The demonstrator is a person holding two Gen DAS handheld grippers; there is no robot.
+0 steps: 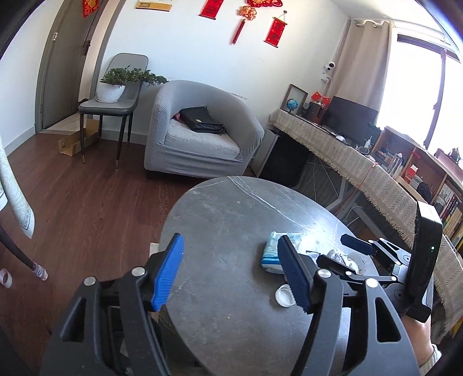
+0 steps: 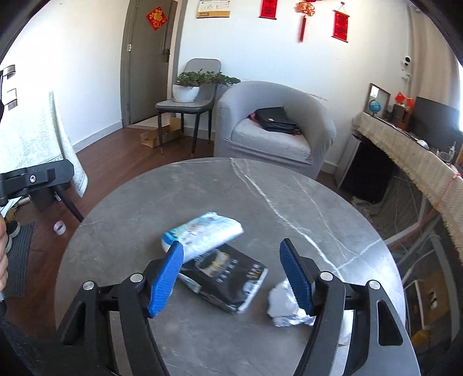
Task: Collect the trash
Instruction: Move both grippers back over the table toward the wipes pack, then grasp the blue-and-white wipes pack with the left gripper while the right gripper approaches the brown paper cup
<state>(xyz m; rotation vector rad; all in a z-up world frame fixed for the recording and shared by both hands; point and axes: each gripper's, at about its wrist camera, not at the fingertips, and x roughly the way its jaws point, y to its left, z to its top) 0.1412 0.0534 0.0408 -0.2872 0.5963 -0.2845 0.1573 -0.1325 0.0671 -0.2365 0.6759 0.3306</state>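
No text can be read with confidence. The red diamond paper (image 2: 156,18) on the door (image 2: 146,62) bears one gold character, too blurred to name. The red scrolls (image 2: 340,25) on the wall right of the door carry gold marks that stay illegible, as does the wall calendar (image 2: 213,8). The black packet (image 2: 228,282) on the round table (image 2: 289,202) shows rows of pale print, and the white-and-blue packet (image 2: 202,232) beside it faint print; neither resolves.

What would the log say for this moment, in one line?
left gripper: open, empty | right gripper: open, over black packet | tissue pack, crumpled paper, white cap: on table
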